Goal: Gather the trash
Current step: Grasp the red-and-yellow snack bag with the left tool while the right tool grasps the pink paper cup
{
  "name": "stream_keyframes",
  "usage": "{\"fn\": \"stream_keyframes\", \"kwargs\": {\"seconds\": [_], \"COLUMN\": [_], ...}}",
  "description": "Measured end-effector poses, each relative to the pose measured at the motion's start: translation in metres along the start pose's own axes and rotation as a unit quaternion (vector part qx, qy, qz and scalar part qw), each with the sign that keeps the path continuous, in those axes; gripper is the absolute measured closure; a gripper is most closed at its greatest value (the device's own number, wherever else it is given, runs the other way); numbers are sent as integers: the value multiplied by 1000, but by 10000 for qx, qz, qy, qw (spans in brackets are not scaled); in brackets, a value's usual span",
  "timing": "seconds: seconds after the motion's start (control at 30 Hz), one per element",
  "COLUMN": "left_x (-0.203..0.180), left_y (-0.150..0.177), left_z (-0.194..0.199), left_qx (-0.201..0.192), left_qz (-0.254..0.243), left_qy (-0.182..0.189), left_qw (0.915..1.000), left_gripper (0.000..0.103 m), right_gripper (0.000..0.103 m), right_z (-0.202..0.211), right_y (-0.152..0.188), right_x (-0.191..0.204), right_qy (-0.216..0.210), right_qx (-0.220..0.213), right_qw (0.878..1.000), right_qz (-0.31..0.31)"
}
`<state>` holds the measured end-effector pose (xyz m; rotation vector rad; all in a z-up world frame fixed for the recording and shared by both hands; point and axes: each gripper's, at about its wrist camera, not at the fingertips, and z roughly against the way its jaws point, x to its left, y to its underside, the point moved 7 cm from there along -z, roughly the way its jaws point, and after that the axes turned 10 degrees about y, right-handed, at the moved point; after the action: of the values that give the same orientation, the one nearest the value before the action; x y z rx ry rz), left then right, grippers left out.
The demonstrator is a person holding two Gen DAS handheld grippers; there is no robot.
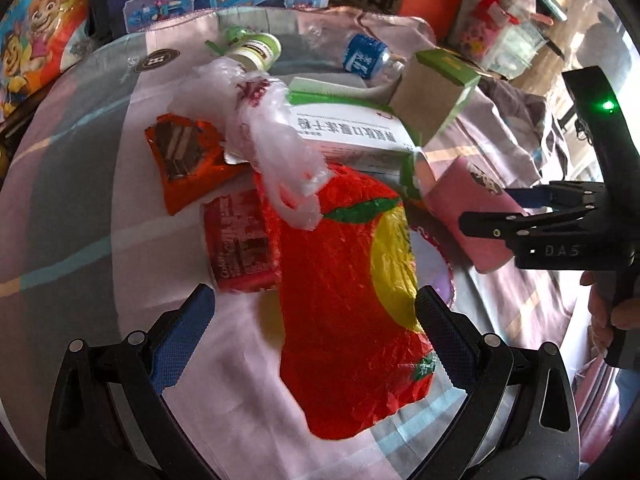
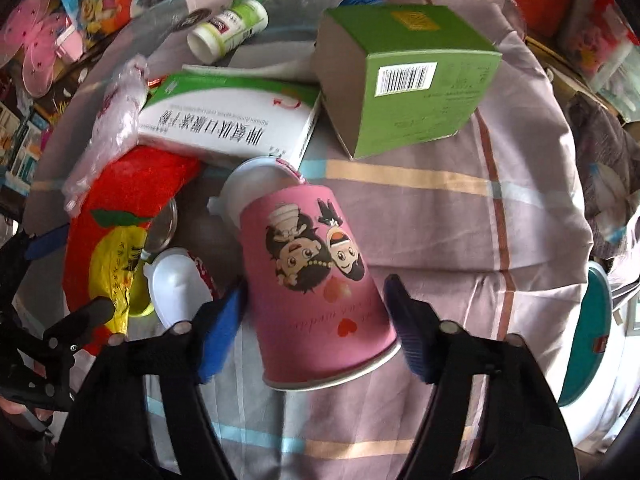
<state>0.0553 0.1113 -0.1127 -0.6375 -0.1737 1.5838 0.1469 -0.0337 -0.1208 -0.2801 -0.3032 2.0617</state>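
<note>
Right gripper (image 2: pixel 316 300) is down over the pink paper cup (image 2: pixel 316 276), which lies on its side on the striped cloth (image 2: pixel 460 216), rim toward the camera. The cup sits squarely between the two blue pads: the left pad (image 2: pixel 224 320) looks to be touching its wall, the right one stands just beside it, so no firm squeeze shows. Over to the left gripper (image 1: pixel 316 340): jaws spread wide, the red plastic bag (image 1: pixel 344 272) lying flat between them, near the right finger, not gripped. A white medicine box (image 2: pixel 228 128) lies just beyond the cup
</note>
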Motion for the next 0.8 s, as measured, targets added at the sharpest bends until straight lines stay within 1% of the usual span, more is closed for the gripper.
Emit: {"fn": "stream_keyframes", "kwargs": {"seconds": [0.13,0.2,0.27,0.33,0.37,0.4,0.43,0.5,0.53,0.6,0.7,0.8], "left_x": [-14,-23,-27,-29,-29,-30,-30,-31,-34,-41,-52,-61], "left_y": [3,3,4,5,6,6,7,7,6,3,-4,-13], "left_z": [-7,-9,-8,-10,-10,-10,-9,-4,0,11,30,49], "left_qx": [124,94,55,130,160,182,195,157,107,2,-144,-316], "left_qz": [-199,-307,-338,-327,-296,-266,-242,-202,-215,-285,-326,-309], "left_qy": [23,-21,-66,-113,-159,-196,-215,-260,-271,-258,-83,96], "left_qw": [9997,9995,9994,9993,9993,9993,9993,9993,9993,9993,9993,9990], "left_gripper": [3,4,15,39,46,59,67,74,76,77,77,77], "right_gripper": [38,39,39,39,39,39,39,39,39,39,39,39], "right_z": [4,7,10,13,14,14,15,18,20,22,28,33], "right_y": [14,22,29,37,40,40,44,49,54,60,69,75], "right_x": [-5,-11,-17,-24,-26,-27,-30,-37,-41,-48,-60,-70], "right_qy": [-29,-47,-137,-197,-227,-251,-294,-390,-459,-590,-782,-848], "right_qx": [-55,-75,-84,-79,-86,-92,-104,-137,-165,-188,-250,-324], "right_qw": [9999,9997,9991,9984,9980,9977,9971,9954,9941,9919,9875,9843], "right_qz": [-117,-248,-394,-526,-584,-629,-692,-860,-966,-1106,-1348,-1511]}}
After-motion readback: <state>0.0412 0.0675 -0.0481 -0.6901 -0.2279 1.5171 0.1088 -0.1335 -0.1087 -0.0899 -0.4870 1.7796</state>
